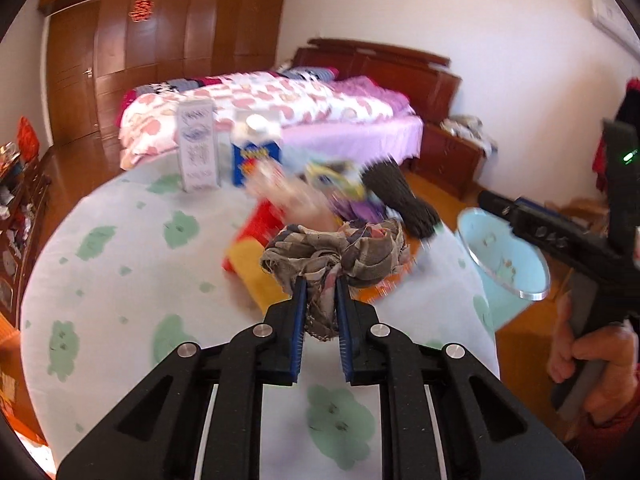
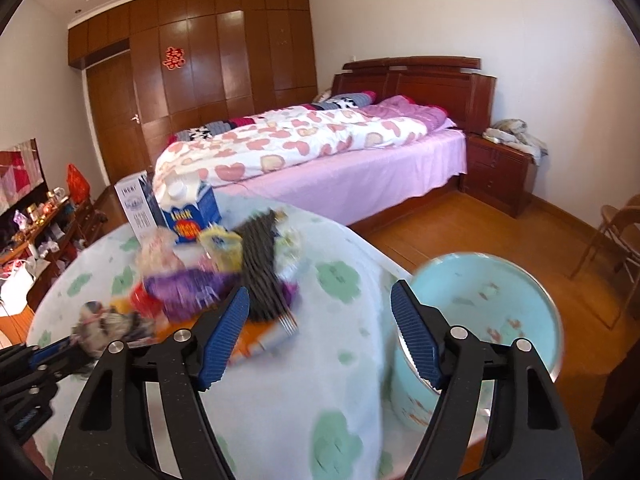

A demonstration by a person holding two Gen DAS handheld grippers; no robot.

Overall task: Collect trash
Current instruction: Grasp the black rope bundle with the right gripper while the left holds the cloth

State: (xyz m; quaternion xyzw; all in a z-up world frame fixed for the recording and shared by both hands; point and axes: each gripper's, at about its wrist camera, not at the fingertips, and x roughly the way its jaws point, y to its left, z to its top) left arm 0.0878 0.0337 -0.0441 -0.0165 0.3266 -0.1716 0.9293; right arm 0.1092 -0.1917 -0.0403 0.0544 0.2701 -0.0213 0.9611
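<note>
trash lies heaped on the round table (image 1: 120,280) with its pale cloth printed in green blotches. going left to right: a tall white carton (image 1: 198,146) stands upright at the far edge, its printing too blurred to read; just beside it stands a blue carton (image 1: 256,160) with a white screw cap and yellow-and-red lettering that cannot be made out. next comes a blurred pile of wrappers (image 1: 344,188) in purple, yellow and white, lying on a red and orange packet (image 1: 256,248), with a dark ribbed piece (image 1: 404,200) slanting across its right side. a crumpled plaid rag (image 1: 340,256) hangs above the pile, pinched between the blue pads of the left gripper (image 1: 321,300), whose fingers are narrow and closed on the cloth. off the table's right edge stands a light blue bin (image 2: 492,320), and small scraps lie against its inner wall. the right gripper (image 2: 320,308) hovers over the table edge beside the bin, its fingers spread wide and holding nothing. on the wooden wardrobe (image 2: 224,48) behind the bed (image 2: 360,172) is a red paper double-happiness character (image 2: 173,58).
</note>
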